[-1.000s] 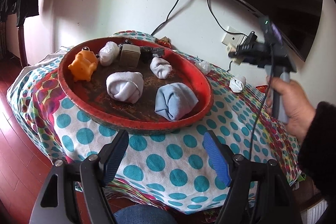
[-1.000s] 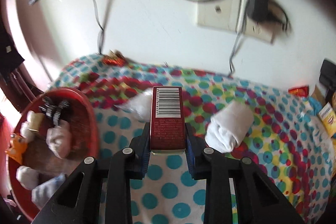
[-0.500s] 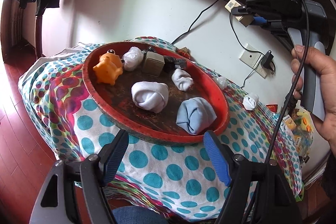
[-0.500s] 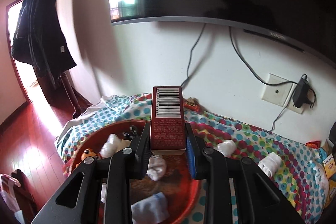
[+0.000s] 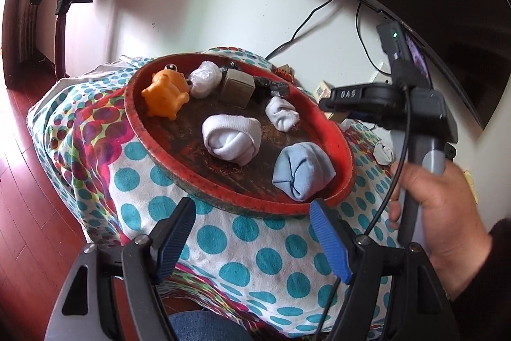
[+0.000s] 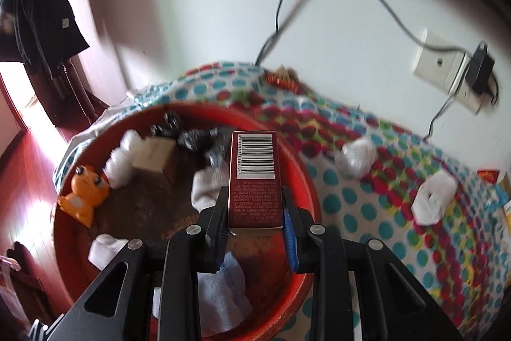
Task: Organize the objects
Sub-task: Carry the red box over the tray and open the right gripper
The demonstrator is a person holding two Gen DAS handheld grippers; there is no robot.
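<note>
A round red tray [image 5: 140, 114] [image 6: 314, 200] sits on the dotted tablecloth. It holds an orange toy [image 5: 166, 93] [image 6: 84, 190], a tan box [image 5: 237, 87], rolled white socks [image 5: 231, 138] and a light blue sock roll [image 5: 303, 170]. My right gripper [image 6: 255, 213] is shut on a dark red box with a barcode [image 6: 255, 174], held above the tray's right half. My left gripper [image 5: 252, 232] hangs open and empty in front of the tray's near rim. In the left wrist view a hand [image 5: 437, 213] grips the right tool's handle beside the tray.
Two white sock rolls [image 6: 356, 157] [image 6: 432, 197] lie on the cloth [image 5: 223, 245] right of the tray. A wall socket with a charger [image 6: 460, 72] and cables sit behind. A dark screen hangs above. Red wooden floor lies at the left.
The right gripper swung with the red box from over the cloth near the loose socks to above the tray and came lower. The left gripper stayed put, rolling slightly.
</note>
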